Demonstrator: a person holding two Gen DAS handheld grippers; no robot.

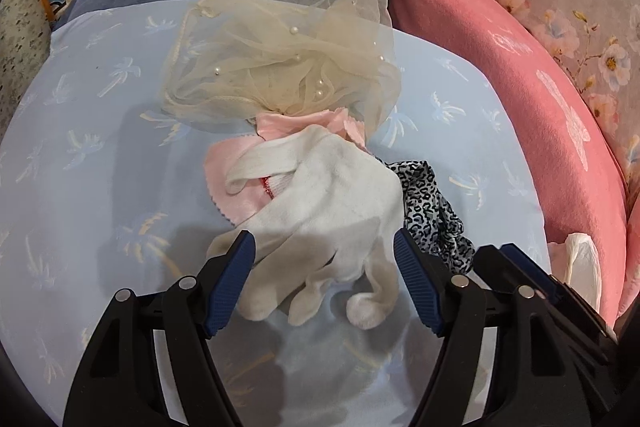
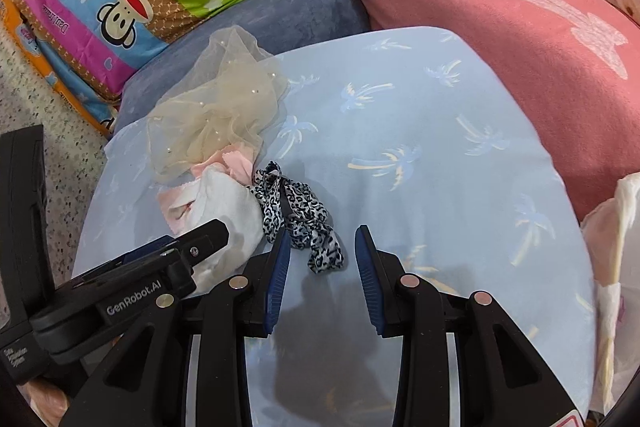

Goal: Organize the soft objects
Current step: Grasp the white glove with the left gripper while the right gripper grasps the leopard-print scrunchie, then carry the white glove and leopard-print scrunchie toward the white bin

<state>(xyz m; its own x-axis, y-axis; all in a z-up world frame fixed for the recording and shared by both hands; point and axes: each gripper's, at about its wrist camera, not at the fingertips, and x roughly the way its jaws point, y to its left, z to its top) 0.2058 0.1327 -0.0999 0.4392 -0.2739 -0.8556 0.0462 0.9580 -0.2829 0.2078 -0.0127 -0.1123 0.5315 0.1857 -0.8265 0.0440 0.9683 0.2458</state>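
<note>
Blue-padded fingers of the left gripper (image 1: pixel 324 247) stand wide apart astride a white glove (image 1: pixel 320 211), gripping nothing. Just past the glove lie a pink cloth (image 1: pixel 236 171) and beige pearl-dotted tulle (image 1: pixel 288 63). Beside it, the right gripper (image 2: pixel 322 243) is partly open and empty, a leopard-print strip (image 2: pixel 300 215) lying just ahead between its fingers on the pale blue palm-print cushion (image 2: pixel 420 131).

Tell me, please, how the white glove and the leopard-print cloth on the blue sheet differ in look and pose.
The white glove is plain and broad, its fingers spread flat; the leopard-print cloth is spotted black on grey, narrow and twisted into a strip. The glove overlaps a pink cloth; the leopard-print cloth lies beside the glove. Both rest on the blue sheet.
</note>
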